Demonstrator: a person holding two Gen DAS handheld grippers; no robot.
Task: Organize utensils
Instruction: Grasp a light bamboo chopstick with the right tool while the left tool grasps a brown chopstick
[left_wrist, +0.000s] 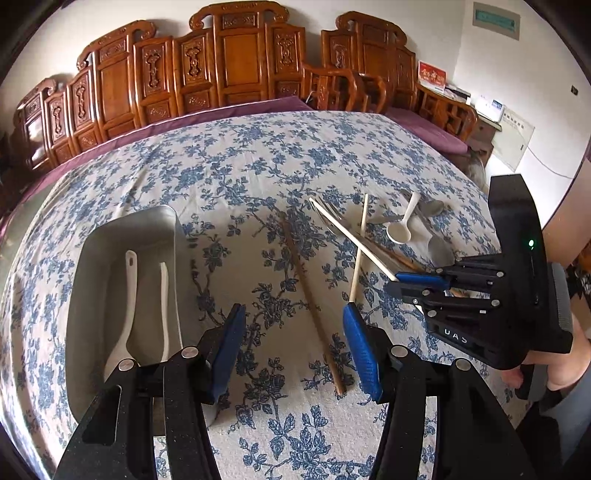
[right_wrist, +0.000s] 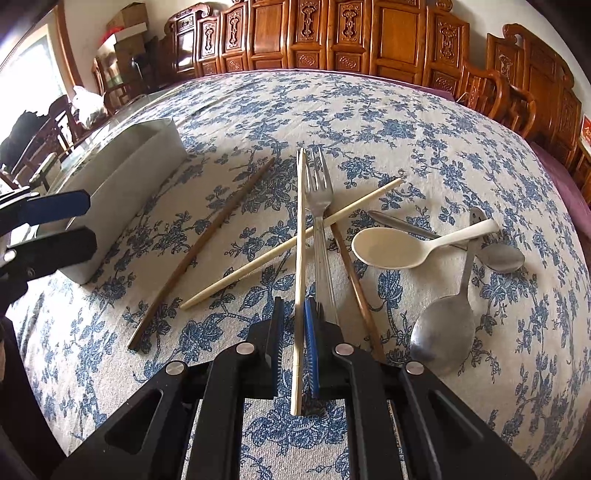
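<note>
Surface: blue-flowered tablecloth, carved wooden chairs behind.
Right gripper: jaws pressed on a pale chopstick, which runs forward between them beside the fork.
Left gripper: jaws spread, nothing between them, above a brown chopstick.
Tray: left of the jaws, with two white spoons.

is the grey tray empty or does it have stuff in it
Not empty: the grey rectangular metal tray holds two white plastic utensils, seen from the left wrist.
</note>
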